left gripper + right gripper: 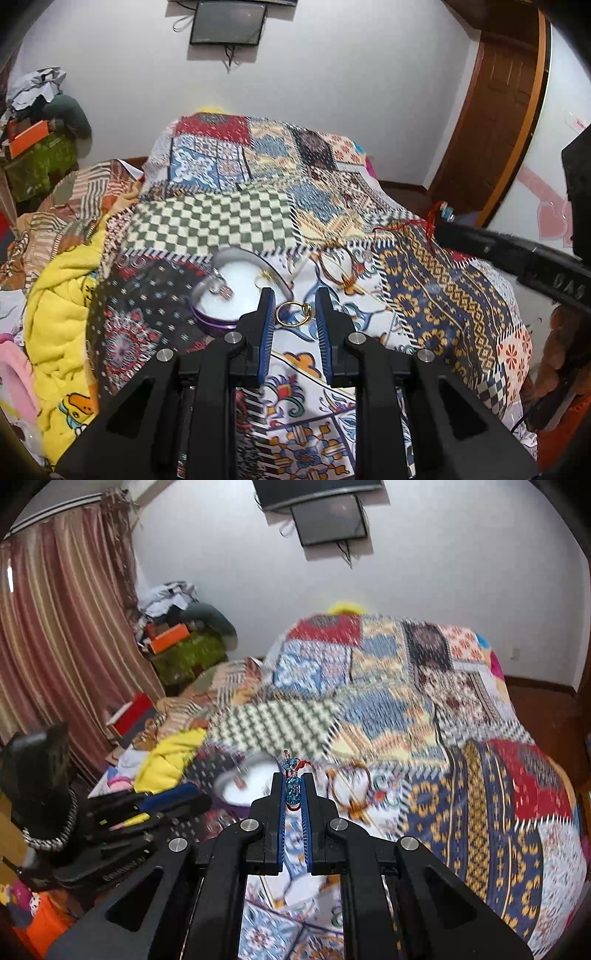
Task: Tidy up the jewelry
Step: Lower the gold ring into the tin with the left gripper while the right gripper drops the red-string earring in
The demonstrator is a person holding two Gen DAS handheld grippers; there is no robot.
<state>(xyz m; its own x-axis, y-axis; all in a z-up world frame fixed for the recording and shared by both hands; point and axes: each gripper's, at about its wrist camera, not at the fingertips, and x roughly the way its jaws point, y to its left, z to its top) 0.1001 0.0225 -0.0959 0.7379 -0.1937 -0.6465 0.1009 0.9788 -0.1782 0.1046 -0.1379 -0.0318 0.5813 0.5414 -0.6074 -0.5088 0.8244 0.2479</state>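
Note:
My left gripper (294, 314) is shut on a thin gold ring (291, 314), held above the patchwork quilt (229, 218). Just left of its tips lies a heart-shaped box (212, 317) with a purple wall and white lining, holding a silver piece (220, 287) and a small gold piece (264, 277). Gold bangles (341, 269) lie on the quilt beyond. My right gripper (293, 781) is shut on a blue beaded bracelet (293, 784) with a red string (303, 763). In the right wrist view the box (236, 794) and bangles (351, 786) are blurred.
The quilt covers a bed that fills the middle of both views. A yellow blanket (62, 280) and piled cloth lie at its left. A striped curtain (62, 646), stacked clutter (177, 638), a wall screen (228, 23) and a wooden door (495, 122) surround it.

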